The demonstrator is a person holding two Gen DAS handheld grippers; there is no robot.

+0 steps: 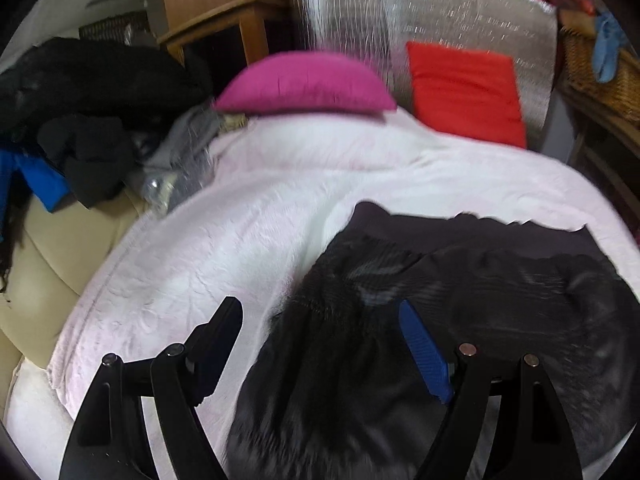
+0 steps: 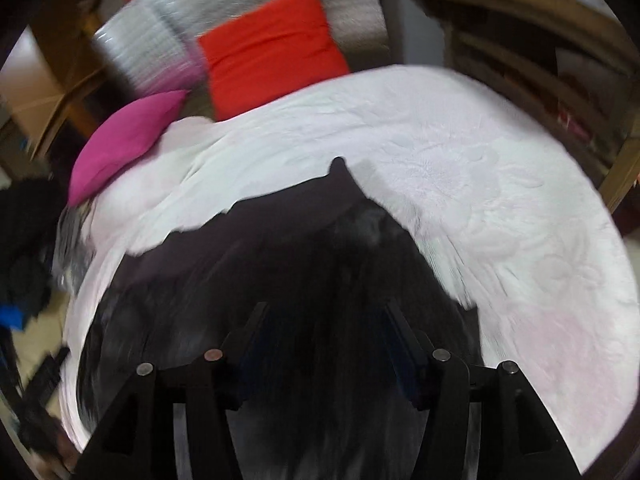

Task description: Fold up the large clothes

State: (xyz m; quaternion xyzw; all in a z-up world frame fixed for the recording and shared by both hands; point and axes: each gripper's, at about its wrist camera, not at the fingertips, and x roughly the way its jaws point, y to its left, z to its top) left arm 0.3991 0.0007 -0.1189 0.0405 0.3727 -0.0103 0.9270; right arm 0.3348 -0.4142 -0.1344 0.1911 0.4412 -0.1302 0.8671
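A large black garment (image 1: pixel 460 312) lies spread on a white-pink blanket (image 1: pixel 240 220), with a smooth dark band along its far edge. My left gripper (image 1: pixel 320 312) is open above the garment's left edge, one finger over the blanket and the blue-padded finger over the cloth. In the right wrist view the same garment (image 2: pixel 280 264) fills the lower middle. My right gripper (image 2: pixel 326 316) is open just above it, nothing between its fingers. The view is motion-blurred.
A magenta cushion (image 1: pixel 304 82) and a red cushion (image 1: pixel 466 92) lie at the far side against a silver foil panel (image 1: pixel 440 12). A heap of dark and grey clothes (image 1: pixel 88 128) sits at the left. Wooden furniture (image 2: pixel 540 60) stands to the right.
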